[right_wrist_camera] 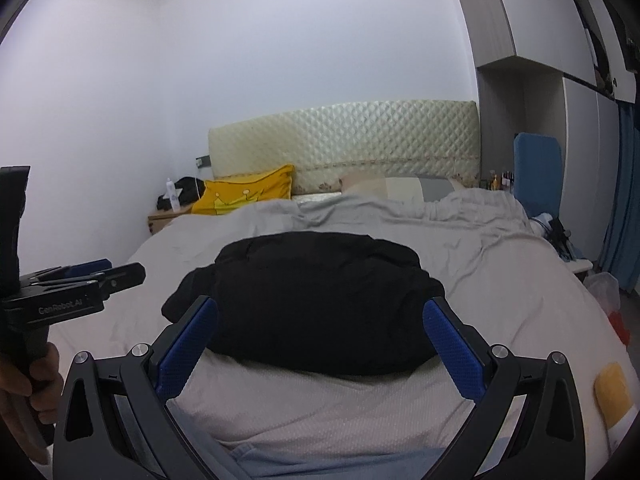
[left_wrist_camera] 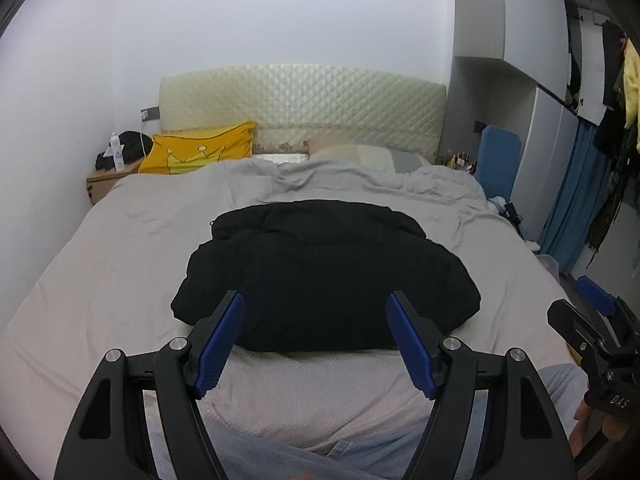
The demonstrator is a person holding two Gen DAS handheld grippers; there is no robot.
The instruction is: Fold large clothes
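Now the black garment [left_wrist_camera: 324, 276] lies folded into a thick, rounded bundle on the grey bedcover [left_wrist_camera: 120, 264], near the foot of the bed and roughly centred across its width. Both sets of tongs hang above the near edge of the bed, apart from the fabric and holding nothing. The left tongs [left_wrist_camera: 316, 320] are spread wide, their blue-padded fingers [left_wrist_camera: 220, 344] framing the near edge of the bundle in the left wrist view; the right tongs [right_wrist_camera: 320, 328] are likewise released, with the garment [right_wrist_camera: 312, 304] showing between their blue pads [right_wrist_camera: 452, 352]. Each tool appears in the other's camera: the right tongs [left_wrist_camera: 592, 312] at the far right of the left wrist view, the left tongs [right_wrist_camera: 96, 272] at the left edge of the right wrist view, gripped by a hand [right_wrist_camera: 28, 384] around the handle. Beyond the garment, the cover is rumpled toward a quilted cream headboard [left_wrist_camera: 304, 108]. A yellow pillow [left_wrist_camera: 200, 152] with a crown design leans against its left end, beside a wooden nightstand [left_wrist_camera: 108, 180] carrying a clear bottle [left_wrist_camera: 116, 152] and a dark item. A blue panel [left_wrist_camera: 500, 160] stands at the right of the headboard, and clothes [left_wrist_camera: 616, 120] hang by the wardrobe [left_wrist_camera: 532, 32] further right.
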